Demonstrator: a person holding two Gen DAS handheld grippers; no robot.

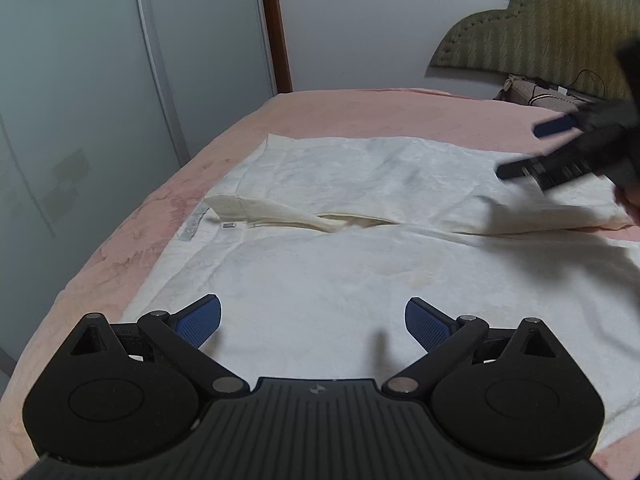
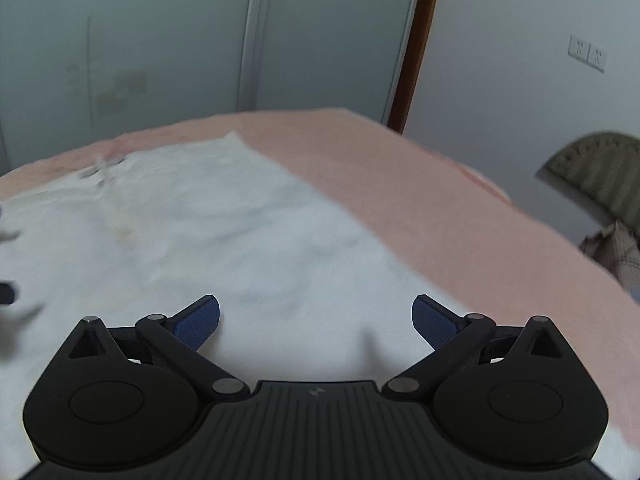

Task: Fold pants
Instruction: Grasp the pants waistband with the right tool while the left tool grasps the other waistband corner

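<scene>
Fingers [image 1: 428,326] of both grippers stood wide apart, empty, above white pants [image 1: 360,184] spread on the pink bed [image 1: 360,108]; folding seemingly barely begun.

1. The left gripper [image 1: 313,322] has its blue fingers spread wide. Only flat white pants [image 1: 320,280] lie between and ahead of them.
2. Ahead and to its right, the right gripper [image 1: 532,148] hangs over the pants and blocks that side.
3. To its left, pink bed [image 1: 132,240] lies bare, then a wardrobe [image 1: 100,100] stands.
4. The right gripper's fingers are also wide apart, with bare bed to its right.
</scene>
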